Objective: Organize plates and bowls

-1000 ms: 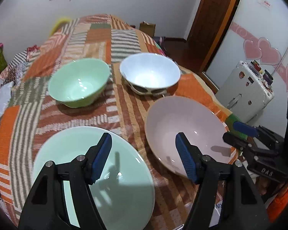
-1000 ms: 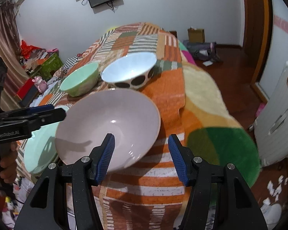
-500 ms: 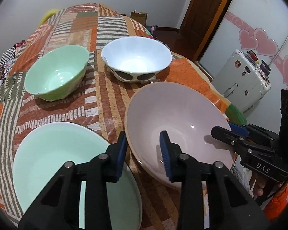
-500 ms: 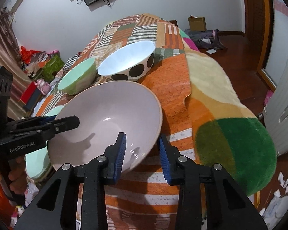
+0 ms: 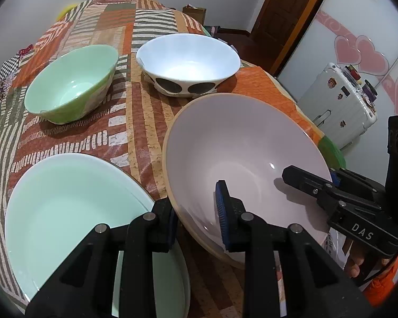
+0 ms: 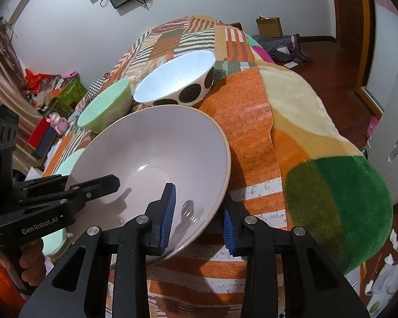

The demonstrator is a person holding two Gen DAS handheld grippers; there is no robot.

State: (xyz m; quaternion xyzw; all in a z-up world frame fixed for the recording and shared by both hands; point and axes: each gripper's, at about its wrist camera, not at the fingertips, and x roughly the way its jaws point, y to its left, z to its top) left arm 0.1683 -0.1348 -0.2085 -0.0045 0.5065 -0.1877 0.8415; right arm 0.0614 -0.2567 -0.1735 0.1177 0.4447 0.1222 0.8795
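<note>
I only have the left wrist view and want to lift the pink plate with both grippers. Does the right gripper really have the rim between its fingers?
Observer: Yes. The right gripper has just been closing and now pinches the rim of the pink plate, one finger inside and one outside underneath.
Operator: How does my left gripper look from there?
Observer: The left gripper, also just closing, reaches in over the plate's opposite edge. A hand holds its handle.
Operator: What lies to the plate's right?
Observer: Just blanket: orange, then a green patch at the edge.
</note>
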